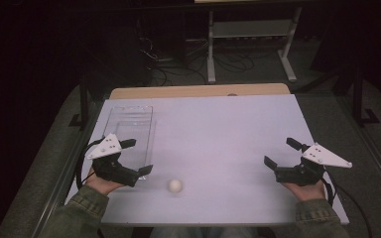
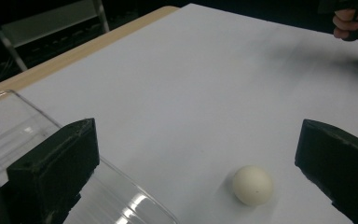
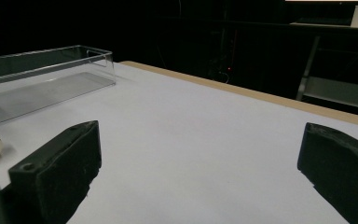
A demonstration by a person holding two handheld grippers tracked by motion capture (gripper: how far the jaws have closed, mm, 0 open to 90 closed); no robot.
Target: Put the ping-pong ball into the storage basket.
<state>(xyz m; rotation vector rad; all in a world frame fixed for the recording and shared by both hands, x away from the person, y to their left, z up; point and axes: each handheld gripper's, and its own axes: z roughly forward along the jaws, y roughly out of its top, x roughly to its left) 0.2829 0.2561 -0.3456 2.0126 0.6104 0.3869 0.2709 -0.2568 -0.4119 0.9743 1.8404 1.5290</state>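
Altogether, one small white ball [image 1: 175, 185] lies low and centre in the high view on the white counter [image 1: 218, 134], right of one clear plastic rectangular tray [image 1: 129, 121]. Left tongs [image 1: 137, 157] and right tongs [image 1: 279, 152] both gape, holding nothing.

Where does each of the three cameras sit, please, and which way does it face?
High view: above the person's side, facing forward and down on the table; both forearms, left gripper and right gripper show.
Left gripper view: on the left gripper, facing the white ball between its jaws.
Right gripper view: on the right gripper, facing across the table.
All three share the ball and clear tray.
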